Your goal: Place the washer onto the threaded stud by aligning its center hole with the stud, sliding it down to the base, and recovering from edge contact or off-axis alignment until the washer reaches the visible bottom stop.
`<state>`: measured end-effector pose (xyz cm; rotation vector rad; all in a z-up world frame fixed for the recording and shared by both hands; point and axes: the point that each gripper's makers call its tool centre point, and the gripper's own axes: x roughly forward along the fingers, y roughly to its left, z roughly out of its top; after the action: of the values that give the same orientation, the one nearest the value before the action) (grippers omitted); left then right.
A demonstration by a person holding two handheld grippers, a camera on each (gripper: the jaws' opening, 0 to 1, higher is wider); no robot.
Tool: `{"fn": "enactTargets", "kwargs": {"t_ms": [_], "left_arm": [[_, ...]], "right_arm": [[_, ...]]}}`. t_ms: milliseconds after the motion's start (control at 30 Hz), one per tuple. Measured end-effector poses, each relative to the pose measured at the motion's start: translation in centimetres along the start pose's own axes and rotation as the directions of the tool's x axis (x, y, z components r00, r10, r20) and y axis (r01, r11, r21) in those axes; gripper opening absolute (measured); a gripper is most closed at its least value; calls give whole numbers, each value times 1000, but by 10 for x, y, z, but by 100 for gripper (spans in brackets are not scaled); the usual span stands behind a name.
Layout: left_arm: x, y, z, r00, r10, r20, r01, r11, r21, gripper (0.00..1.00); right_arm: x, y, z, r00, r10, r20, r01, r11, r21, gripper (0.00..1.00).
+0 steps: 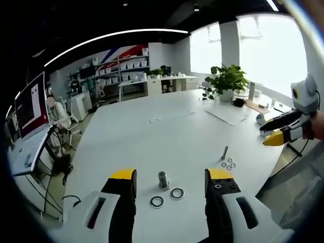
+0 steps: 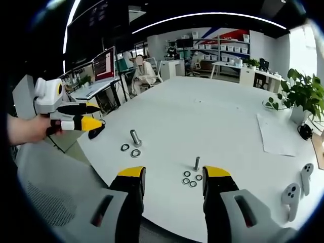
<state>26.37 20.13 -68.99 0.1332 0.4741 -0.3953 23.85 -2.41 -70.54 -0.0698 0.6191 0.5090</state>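
the white surface (image 1: 167,136) carries everything, and places here are given from the larger threaded stud (image 1: 163,179), which stands upright on it. the left gripper (image 1: 172,183) hangs just short of that stud with its fingers (image 1: 123,188) spread apart and nothing between them; their lower parts are cut off by the frame edge. in the right gripper view the right gripper (image 2: 173,183) is likewise released and empty, well away from the larger stud (image 2: 135,137). two washers (image 1: 167,197) lie flat just beside the stud's base, on the side toward the left gripper, touching neither it nor each other. further off stands a slimmer stud (image 2: 197,163), tilted in the left gripper view, with a cluster of small washers (image 2: 191,178) at its foot; they are too small to tell whether they touch one another. the stud threads are too blurred to make out.
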Motion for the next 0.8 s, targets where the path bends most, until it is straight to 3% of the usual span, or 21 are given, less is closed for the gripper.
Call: {"fn": "enactTargets", "kwargs": {"t_ms": [300,800], "left_arm": [[0,-3,-1,1000,-11,-3,11,1000,9,52],[0,-3,-1,1000,-16,-5,15,1000,-8,52]], "right_arm": [[-1,-2,2,1000,-3,14,2,999,34,48],[0,-12,-13,998,-40,-48,43,997,64,48]]}}
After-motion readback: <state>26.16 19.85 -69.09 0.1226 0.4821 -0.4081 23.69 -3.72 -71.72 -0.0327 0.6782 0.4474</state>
